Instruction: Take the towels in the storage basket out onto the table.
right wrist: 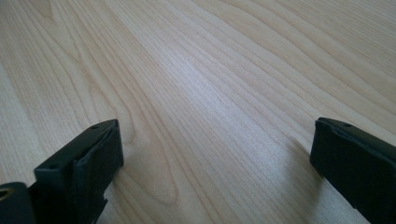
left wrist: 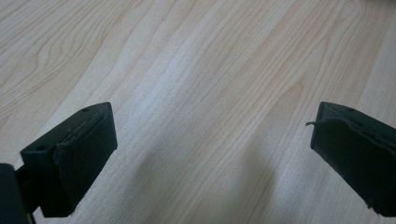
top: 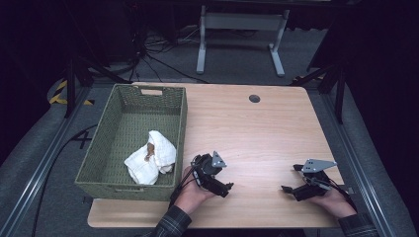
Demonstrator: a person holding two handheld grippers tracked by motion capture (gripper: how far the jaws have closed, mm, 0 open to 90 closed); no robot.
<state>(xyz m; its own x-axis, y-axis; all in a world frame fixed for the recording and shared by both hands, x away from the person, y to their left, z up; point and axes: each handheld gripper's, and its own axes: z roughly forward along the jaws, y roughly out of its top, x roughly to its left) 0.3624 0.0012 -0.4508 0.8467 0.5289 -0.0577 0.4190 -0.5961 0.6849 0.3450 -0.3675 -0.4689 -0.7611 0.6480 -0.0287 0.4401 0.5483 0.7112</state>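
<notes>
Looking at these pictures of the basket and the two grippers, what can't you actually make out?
- High view: the small brown thing on the crumpled white cloth in the green woven basket is too small to identify.
- High view: the basket's near inner wall is hidden by its own rim.
- High view: the right hand is cut off by the bottom edge.

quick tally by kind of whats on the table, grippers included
woven green basket: 1
white cloth with a brown patch, lying in the basket: 1
handheld grippers: 2, the left gripper and the right gripper, both open over bare wood
total: 4
</notes>
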